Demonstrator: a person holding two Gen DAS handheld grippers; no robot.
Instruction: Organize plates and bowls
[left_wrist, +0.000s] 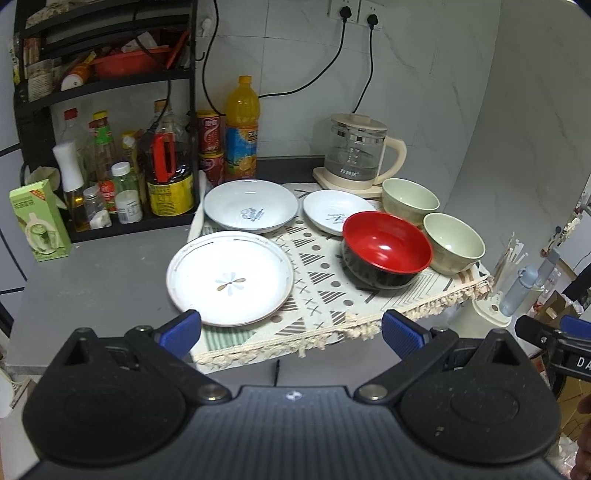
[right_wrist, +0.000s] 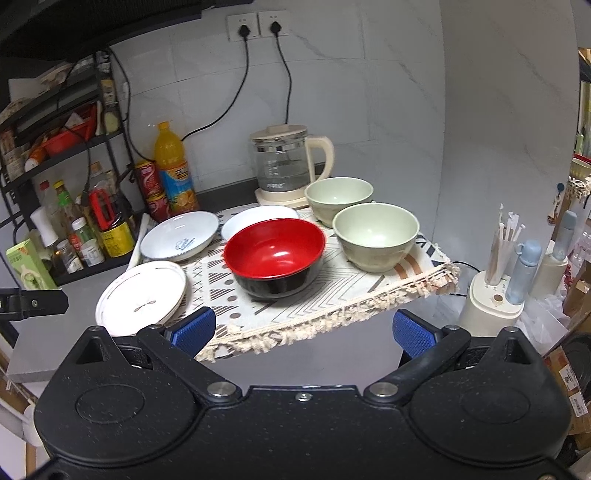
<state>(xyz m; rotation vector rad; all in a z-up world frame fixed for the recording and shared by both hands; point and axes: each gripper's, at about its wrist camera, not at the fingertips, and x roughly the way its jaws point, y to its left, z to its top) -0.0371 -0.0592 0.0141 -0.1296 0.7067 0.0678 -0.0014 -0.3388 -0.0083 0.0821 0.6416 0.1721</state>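
On a patterned fringed mat (left_wrist: 325, 295) lie a large white plate with a flower mark (left_wrist: 229, 277), two smaller white plates (left_wrist: 251, 205) (left_wrist: 334, 211), a red-and-black bowl (left_wrist: 386, 248) and two pale green bowls (left_wrist: 410, 199) (left_wrist: 453, 242). My left gripper (left_wrist: 291, 334) hovers open just before the mat's near edge, its left pad by the flower plate's rim. My right gripper (right_wrist: 303, 330) is open too, held off the mat's front edge, facing the red bowl (right_wrist: 275, 254) and green bowls (right_wrist: 376, 234) (right_wrist: 339, 194). Neither holds anything.
A glass kettle (left_wrist: 356, 151) stands behind the bowls, cords running to wall sockets. A black rack of bottles and jars (left_wrist: 122, 177), an orange juice bottle (left_wrist: 242, 125) and a green carton (left_wrist: 38, 221) fill the left. A straw holder and blue bottle (right_wrist: 517, 266) sit beyond the counter's right edge.
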